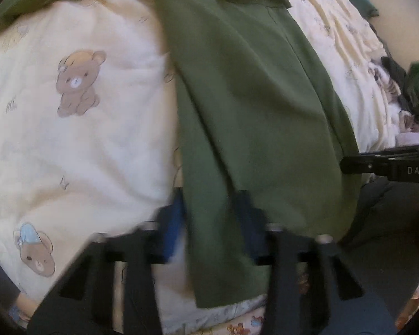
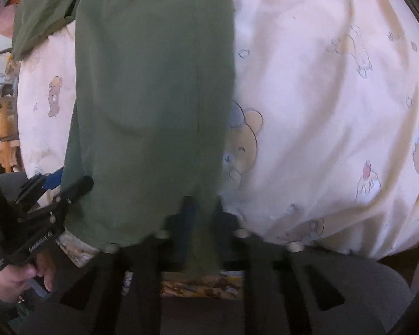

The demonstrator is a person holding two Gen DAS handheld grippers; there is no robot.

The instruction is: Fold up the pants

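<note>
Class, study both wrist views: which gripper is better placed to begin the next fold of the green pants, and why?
Neither clearly. The left gripper and right gripper each pinch the near hem of the green pants, one at each side, over the bear-print bedding. Both look equally ready, so they should probably lift together.

A bed covered by a cream quilt printed with little bears carries olive green pants, spread lengthwise across the quilt.
</note>
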